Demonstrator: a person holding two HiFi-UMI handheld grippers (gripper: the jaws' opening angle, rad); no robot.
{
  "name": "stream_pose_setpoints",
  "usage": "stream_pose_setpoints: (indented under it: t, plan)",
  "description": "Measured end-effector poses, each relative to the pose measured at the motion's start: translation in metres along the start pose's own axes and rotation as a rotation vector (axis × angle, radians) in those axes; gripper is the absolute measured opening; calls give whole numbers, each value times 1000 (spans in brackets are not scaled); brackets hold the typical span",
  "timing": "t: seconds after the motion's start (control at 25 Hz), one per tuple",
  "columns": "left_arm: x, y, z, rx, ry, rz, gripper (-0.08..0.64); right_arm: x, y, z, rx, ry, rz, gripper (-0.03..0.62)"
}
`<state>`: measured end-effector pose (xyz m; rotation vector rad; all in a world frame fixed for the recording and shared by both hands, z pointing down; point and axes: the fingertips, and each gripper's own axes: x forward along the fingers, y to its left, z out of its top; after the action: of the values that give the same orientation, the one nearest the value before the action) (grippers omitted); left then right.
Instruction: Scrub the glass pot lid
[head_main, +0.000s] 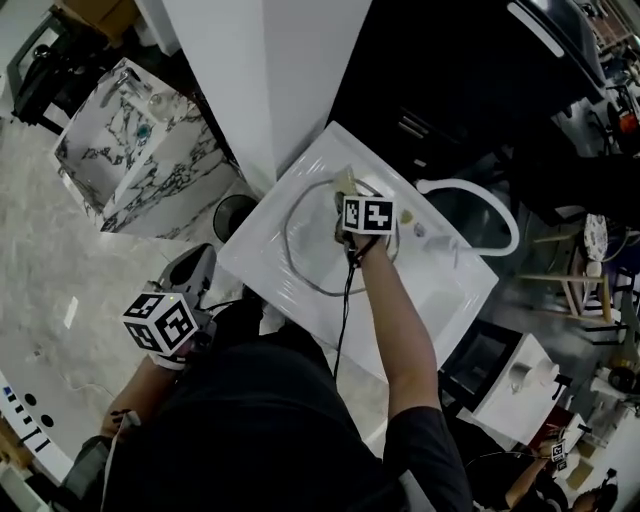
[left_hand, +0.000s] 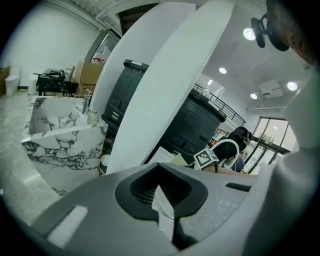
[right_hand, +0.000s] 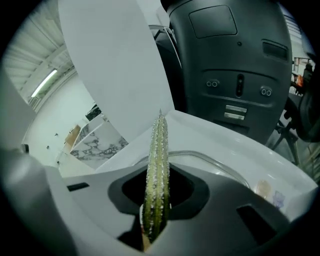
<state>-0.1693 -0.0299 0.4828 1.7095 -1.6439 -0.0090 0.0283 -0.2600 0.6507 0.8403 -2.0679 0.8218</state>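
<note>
The glass pot lid (head_main: 312, 247) lies flat in a white sink basin (head_main: 445, 300); its metal rim shows as a ring. My right gripper (head_main: 346, 195) is over the lid's far right edge, shut on a yellow-green sponge (head_main: 347, 179). In the right gripper view the sponge (right_hand: 156, 170) stands edge-on between the jaws of the right gripper (right_hand: 154, 210), with the lid's rim (right_hand: 216, 161) curving just beyond. My left gripper (head_main: 192, 265) hangs low at the left, away from the sink. Its jaws (left_hand: 165, 202) look shut, with only a thin pale sliver between them.
A white column (head_main: 262, 80) rises behind the sink, with a black machine (head_main: 470, 80) to its right. A marble-patterned washstand (head_main: 120, 140) stands far left and a small round bin (head_main: 235, 215) sits by the sink's left corner. A white hose loop (head_main: 490, 210) lies at the right.
</note>
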Motion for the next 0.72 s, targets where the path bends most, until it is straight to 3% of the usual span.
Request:
stream_pose_setpoints:
  t: [0.28,0.72]
  plan:
    - [14,-17,0,33,29,-43,0,-2,-18,-9,103,-14,24,66]
    - [56,-71,-10,127,121,-173,0,-45,-83,-50,384,-167,-24,66]
